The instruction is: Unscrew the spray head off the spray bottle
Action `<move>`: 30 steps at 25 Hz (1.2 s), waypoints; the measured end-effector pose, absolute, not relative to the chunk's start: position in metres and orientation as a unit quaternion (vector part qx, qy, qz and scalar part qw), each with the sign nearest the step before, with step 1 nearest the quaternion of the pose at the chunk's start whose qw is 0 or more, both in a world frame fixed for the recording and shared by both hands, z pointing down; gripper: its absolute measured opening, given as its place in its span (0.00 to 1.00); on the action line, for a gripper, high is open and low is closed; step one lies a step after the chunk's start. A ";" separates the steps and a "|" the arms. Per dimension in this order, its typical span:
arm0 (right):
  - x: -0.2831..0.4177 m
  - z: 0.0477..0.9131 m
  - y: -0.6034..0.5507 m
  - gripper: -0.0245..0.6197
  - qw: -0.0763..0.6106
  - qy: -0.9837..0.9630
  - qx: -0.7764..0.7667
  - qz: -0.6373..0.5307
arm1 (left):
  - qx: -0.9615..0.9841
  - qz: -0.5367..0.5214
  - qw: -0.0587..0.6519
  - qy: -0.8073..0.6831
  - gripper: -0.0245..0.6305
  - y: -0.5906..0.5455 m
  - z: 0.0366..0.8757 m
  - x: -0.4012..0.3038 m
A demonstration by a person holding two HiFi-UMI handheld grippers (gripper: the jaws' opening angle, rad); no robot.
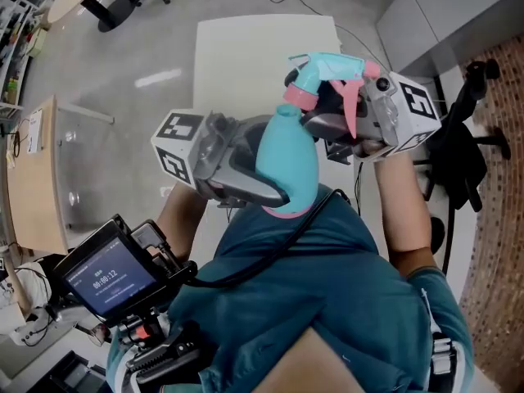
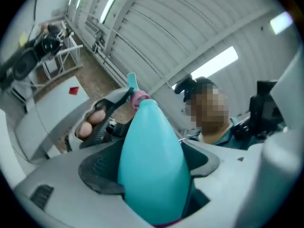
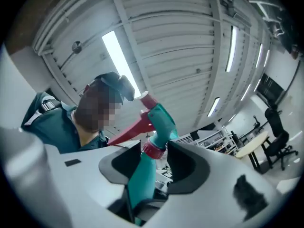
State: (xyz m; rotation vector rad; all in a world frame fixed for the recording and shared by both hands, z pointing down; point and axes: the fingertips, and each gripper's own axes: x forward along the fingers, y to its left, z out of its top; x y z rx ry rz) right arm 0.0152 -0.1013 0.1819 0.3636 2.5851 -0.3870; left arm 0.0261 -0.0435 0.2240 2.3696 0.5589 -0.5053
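Showing bright, even indoor light from ceiling strip lamps [image 3: 121,61], blowing out to white in both gripper views; glinting in soft patches off the floor [image 1: 160,78] in the head view; bowing and darkening toward fisheye edges; softening on nearest surfaces.

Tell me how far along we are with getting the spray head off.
Done: bottle lifted, gripped in the left tool. In hand: the right tool sits loosely round the pink collar, with a gap on one side. Left: the head still sits on the bottle, so the unscrewing remains.
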 end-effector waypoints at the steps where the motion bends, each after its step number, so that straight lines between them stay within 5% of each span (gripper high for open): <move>1: 0.016 0.183 -0.103 0.31 0.250 0.951 0.116 -0.142 | 0.919 -0.178 0.305 0.175 0.64 -0.048 0.227 0.028; 7: 0.033 0.184 -0.125 0.26 0.247 0.962 0.008 -0.117 | 0.986 -0.039 0.162 -0.003 0.64 -0.068 0.281 0.033; 16: 0.091 0.159 -0.159 0.26 0.240 0.964 -0.097 -0.062 | 0.968 0.025 0.050 -0.245 0.64 -0.125 0.391 -0.014; 20: 0.087 0.221 -0.172 0.26 0.139 0.979 -0.119 -0.090 | 0.940 0.078 0.026 -0.330 0.64 -0.147 0.469 -0.042; 30: 0.044 0.602 -0.151 0.26 -0.158 0.893 -0.185 -0.379 | 0.910 0.152 0.062 -0.380 0.64 -0.171 0.605 -0.031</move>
